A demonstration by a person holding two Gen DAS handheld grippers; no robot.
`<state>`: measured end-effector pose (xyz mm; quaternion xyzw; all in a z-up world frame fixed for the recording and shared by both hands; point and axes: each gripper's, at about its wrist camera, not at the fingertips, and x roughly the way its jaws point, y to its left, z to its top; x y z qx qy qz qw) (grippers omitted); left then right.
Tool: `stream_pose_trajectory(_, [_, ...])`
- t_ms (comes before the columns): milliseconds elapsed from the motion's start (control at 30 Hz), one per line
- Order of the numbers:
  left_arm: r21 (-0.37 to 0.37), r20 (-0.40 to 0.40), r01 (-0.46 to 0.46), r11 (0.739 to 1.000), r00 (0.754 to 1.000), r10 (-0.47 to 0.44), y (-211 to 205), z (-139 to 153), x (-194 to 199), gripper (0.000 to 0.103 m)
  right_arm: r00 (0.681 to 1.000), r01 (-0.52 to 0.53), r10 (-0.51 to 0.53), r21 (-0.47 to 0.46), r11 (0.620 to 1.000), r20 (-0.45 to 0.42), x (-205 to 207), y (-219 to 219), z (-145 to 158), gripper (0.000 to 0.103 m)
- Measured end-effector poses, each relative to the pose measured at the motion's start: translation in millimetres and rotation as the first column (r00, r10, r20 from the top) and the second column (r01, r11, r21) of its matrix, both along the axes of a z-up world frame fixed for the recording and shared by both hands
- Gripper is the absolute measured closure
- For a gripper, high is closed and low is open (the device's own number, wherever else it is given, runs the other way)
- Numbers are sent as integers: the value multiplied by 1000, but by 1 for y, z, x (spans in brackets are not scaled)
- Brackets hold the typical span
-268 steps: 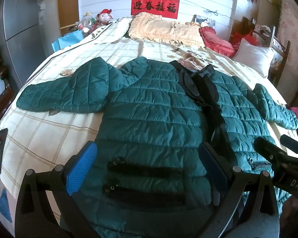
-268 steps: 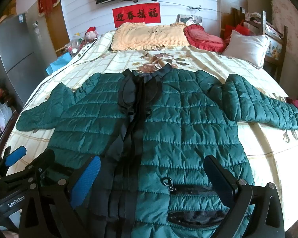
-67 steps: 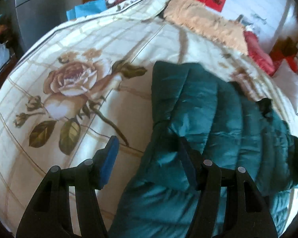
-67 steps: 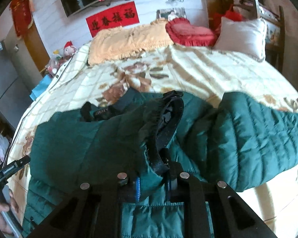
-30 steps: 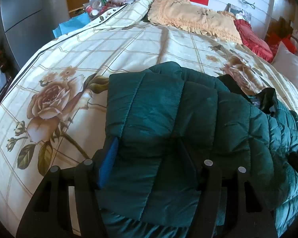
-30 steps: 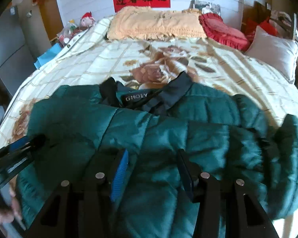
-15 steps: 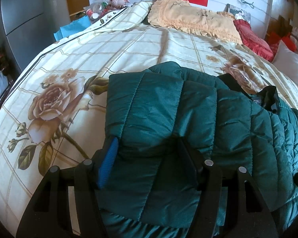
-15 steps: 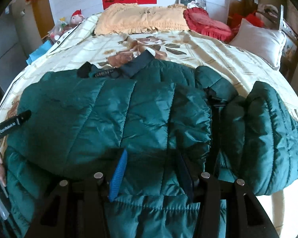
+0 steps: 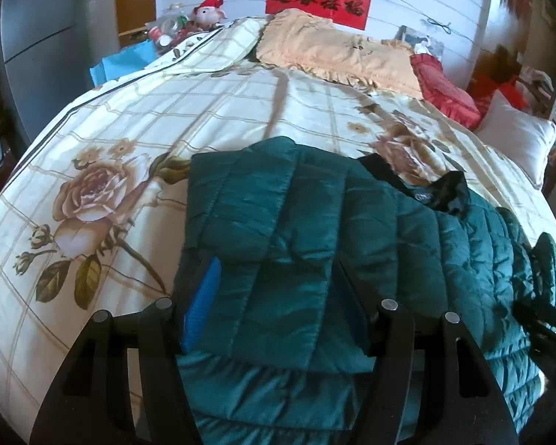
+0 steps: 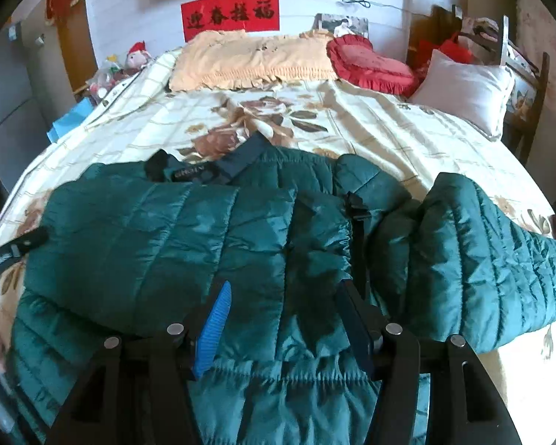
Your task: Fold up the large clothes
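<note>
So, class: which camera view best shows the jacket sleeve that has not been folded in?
The right wrist view. There the unfolded sleeve lies in full, stretching out over the bedspread beside the jacket's body. The left wrist view catches only a small dark bit of it at the frame's right edge.

Hem of the dark green quilted puffer jacket [image 10: 189, 244] is cut off by the bottom edge below my right gripper [image 10: 283, 319]. Its small collar label [image 9: 423, 196] is unreadable. My left gripper [image 9: 274, 307] hides the jacket fabric beneath its fingers.
</note>
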<state>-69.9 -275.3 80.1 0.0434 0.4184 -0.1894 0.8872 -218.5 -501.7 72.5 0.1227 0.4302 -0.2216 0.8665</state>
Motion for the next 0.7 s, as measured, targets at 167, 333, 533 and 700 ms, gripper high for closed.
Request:
stream_pose_trajectory(167, [10,-40,2,1000,999,-2,-7,-16,-1,41,999,19,-20,-12,1000,-48,8,-6,-20,46])
stream_pose_trajectory(333, [40,-20,5,999,1000,-5,-12,-29,-4,40,998,16,-18,-32,999,-62,10,-6,-29,46])
stream_pose_trajectory(533, [33,-15,-3,999,1000,3,-11,-35,-5,40,999,5,-5,-7,1000,-52,6,-9,-29,46])
stream_pose_trajectory(700, [30,-16,1,1000,1000,-1,-11,-36,-6,40,1000,21,-21,13,1000,2,-5,-3,-16,46])
